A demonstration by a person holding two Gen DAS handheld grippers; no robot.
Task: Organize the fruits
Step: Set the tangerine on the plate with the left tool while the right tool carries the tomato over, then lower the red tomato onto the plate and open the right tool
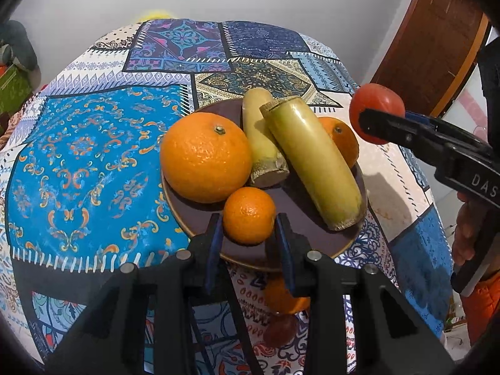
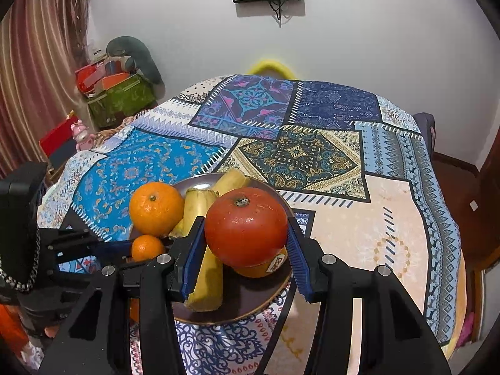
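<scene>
Loading the plate (image 1: 193, 215) with fruit

Right tongs (image 2: 247, 250) pinching a tomato (image 2: 246, 226) above the plate; left tongs (image 1: 249, 228) spread around a small mandarin (image 1: 249, 215); one orange (image 1: 282, 297) remaining beside the plate.

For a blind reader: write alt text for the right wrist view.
The right hand-held gripper clamps a round red tomato above a dark round plate of oranges and bananas, on a patchwork-patterned tablecloth.
</scene>
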